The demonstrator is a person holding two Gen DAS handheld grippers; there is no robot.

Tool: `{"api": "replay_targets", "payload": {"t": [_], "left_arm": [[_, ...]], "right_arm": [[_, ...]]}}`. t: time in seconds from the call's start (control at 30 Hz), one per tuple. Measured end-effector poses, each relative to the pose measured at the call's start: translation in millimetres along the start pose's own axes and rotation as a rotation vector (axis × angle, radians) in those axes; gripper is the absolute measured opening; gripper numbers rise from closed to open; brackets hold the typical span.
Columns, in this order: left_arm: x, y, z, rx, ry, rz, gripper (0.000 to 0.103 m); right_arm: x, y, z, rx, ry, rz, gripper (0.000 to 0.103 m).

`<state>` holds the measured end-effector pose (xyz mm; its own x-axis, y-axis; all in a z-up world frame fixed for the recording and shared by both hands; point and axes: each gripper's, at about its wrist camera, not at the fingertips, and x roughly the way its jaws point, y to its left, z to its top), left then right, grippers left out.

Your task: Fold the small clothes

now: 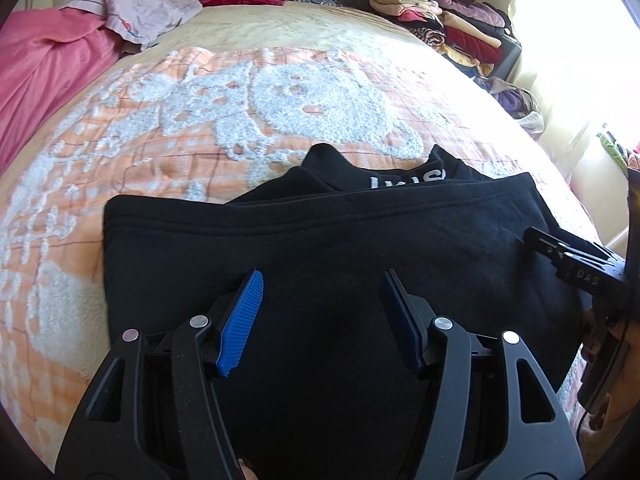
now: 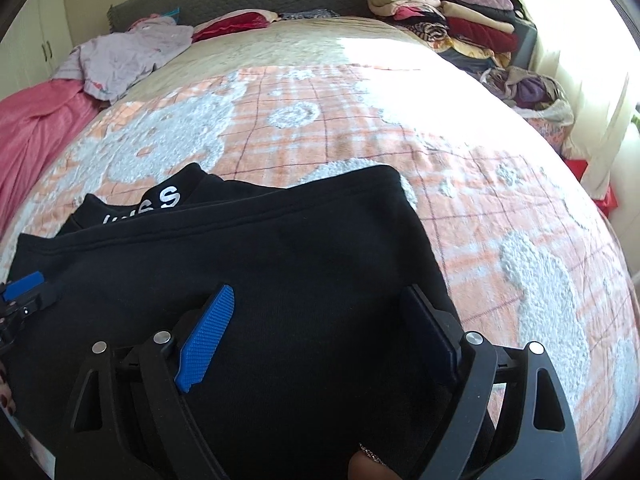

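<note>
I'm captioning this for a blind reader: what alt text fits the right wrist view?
An open right gripper hovers over a black garment folded on an orange-and-white patterned bedspread. White lettering shows on the garment's far edge, and stacked clothes sit at the bed's far corner.

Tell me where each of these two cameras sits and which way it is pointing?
Left wrist: on the left gripper, looking along its open blue-padded fingers over the black garment toward the headboard; the right gripper shows at the right edge.
Right wrist: on the right gripper, open, over the garment's right part; the left gripper's blue tip shows at the left edge.
Shared: the garment, the patterned bedspread, the stack of folded clothes.
</note>
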<state>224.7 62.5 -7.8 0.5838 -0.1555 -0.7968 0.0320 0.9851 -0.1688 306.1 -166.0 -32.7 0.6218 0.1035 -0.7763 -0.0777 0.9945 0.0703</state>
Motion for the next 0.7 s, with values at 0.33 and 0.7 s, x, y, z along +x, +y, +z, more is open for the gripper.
{"api": "replay_targets", "payload": {"t": [0.33,0.7], "left_arm": [[-17,11,-14,-0.013,-0.015,0.028,0.065],[-47,20,-31,-0.037,-0.038,0.038,0.082]], "right_arm": [[-40,0,-17,-0.009,-0.046,0.058,0.094],[-91,24,-32,-0.055,-0.129,0.155,0.097]]}}
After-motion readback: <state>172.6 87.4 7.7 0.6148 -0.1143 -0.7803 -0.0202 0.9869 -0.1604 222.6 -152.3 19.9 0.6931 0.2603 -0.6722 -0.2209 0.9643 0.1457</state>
